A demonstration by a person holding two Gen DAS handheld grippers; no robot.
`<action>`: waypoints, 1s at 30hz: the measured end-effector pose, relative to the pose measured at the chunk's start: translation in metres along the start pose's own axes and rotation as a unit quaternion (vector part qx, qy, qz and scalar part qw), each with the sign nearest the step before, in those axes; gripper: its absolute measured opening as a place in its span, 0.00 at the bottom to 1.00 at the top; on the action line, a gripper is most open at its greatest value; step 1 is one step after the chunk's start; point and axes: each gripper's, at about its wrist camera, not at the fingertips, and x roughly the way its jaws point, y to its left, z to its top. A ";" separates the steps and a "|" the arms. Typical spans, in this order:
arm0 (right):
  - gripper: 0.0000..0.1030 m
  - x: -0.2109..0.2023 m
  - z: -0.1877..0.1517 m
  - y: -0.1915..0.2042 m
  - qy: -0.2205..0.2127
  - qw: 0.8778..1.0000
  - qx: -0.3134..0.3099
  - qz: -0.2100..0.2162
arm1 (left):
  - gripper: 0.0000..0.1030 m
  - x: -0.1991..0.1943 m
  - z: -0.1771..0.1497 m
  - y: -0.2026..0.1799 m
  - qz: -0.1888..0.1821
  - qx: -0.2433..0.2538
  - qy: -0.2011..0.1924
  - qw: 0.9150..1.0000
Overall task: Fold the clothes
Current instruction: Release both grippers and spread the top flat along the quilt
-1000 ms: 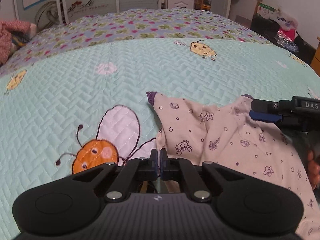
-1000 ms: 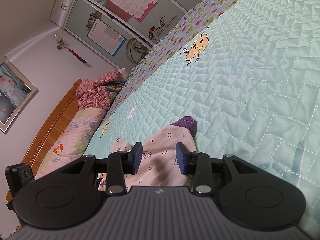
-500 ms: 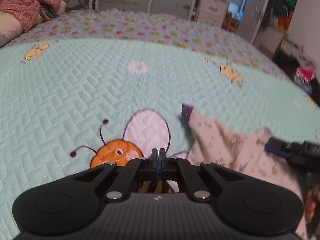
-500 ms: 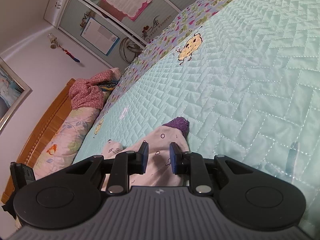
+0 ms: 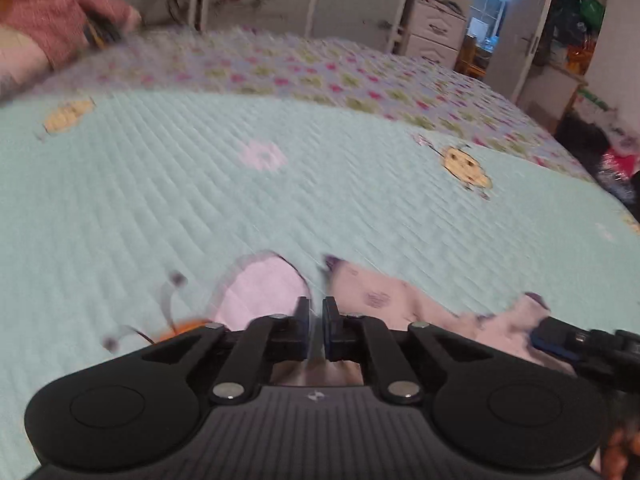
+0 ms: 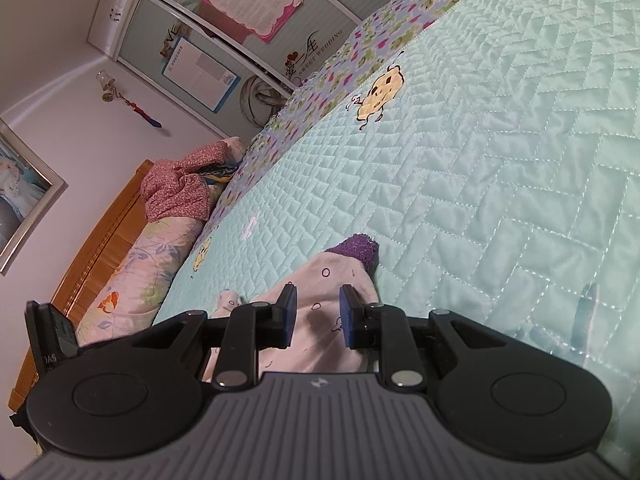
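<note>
My two grippers match — the left gripper (image 5: 316, 320) and right gripper (image 6: 316, 314): black linkage arms, silver pivot screws, blue pads, ribbed grey housing

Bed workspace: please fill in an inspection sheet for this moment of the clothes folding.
Surface: mint quilt with bee patches, floral border at the far side.
Job's things: pale printed garment with purple cuffs, lying rumpled, not yet folded.
Clutter: red cloth heaped on a pillow at the headboard.
Grippers: left claw shut to a slit at the garment's edge, picture blurred; right claw part open, garment showing between its pads.
Cables: nothing seen.
Surroundings: wardrobe with posters, a grey coil against it, drawers, a framed picture.
</note>
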 end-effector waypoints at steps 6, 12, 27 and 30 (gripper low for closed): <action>0.23 -0.001 -0.001 0.000 0.000 1.000 0.001 0.001 | 0.35 -0.017 0.005 -0.012 -0.082 -0.012 -0.037 0.996; 0.23 -0.001 0.000 0.000 0.000 1.000 0.002 0.001 | 0.43 0.017 -0.004 -0.024 -0.010 0.018 0.013 1.000; 0.30 -0.016 -0.006 0.015 -0.008 1.000 -0.022 -0.016 | 0.50 -0.260 -0.176 0.069 -0.043 -0.173 0.012 0.984; 0.54 -0.048 -0.029 0.059 -0.009 0.997 -0.063 -0.051 | 0.57 -0.302 -0.214 0.086 -0.034 -0.206 0.002 0.978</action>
